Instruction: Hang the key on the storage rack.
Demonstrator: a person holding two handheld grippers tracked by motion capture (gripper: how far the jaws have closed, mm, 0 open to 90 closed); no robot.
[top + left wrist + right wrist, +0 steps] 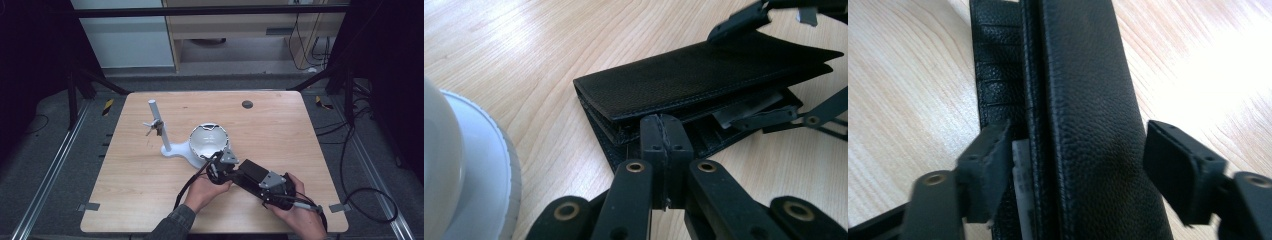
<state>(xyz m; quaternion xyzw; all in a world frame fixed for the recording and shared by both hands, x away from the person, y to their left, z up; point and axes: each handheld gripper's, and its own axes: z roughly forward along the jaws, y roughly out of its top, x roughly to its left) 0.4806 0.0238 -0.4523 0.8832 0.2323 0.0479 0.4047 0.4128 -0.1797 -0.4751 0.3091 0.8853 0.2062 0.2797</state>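
A black leather wallet lies near the table's front, slightly right of centre. In the left gripper view the wallet gapes a little, its top cover raised off the lower one. My left gripper is shut, its tips pressed against the wallet's near edge with nothing seen between them. It sits just below the bowl. My right gripper is open and straddles the wallet across its width. A pale card edge peeks out beside its left jaw. From above, this right gripper is at the wallet's right end.
A white bowl rests on a white stand base with an upright post, just behind the grippers. Its white rim looms at the left. A small grey disc sits in the tabletop farther back.
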